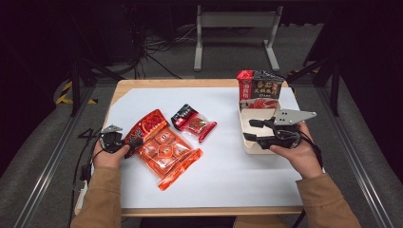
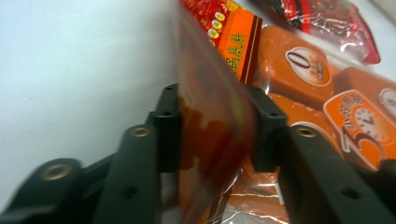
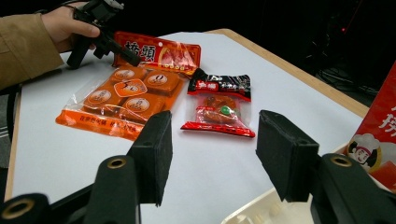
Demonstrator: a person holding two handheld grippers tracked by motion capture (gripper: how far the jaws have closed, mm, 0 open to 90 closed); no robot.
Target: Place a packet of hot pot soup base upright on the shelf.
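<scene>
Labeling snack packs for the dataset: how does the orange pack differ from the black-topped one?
The orange snack pack is larger, holding several orange-wrapped pieces; the black-topped snack pack is smaller, with reddish contents behind a clear window. The orange pack's top edge sits between the left tongs, pads against it; the black-topped pack lies untouched. Both are sealed plastic bags with red trim on the white table cover.

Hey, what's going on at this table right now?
A person holds a gripper in each hand over a white-topped table. The left gripper has its jaws on the top edge of the orange snack pack, its header lifted between them. The right gripper hangs open over the white tray, holding nothing. A small red and black snack packet lies between the two, and a red and black box stands behind the tray.
</scene>
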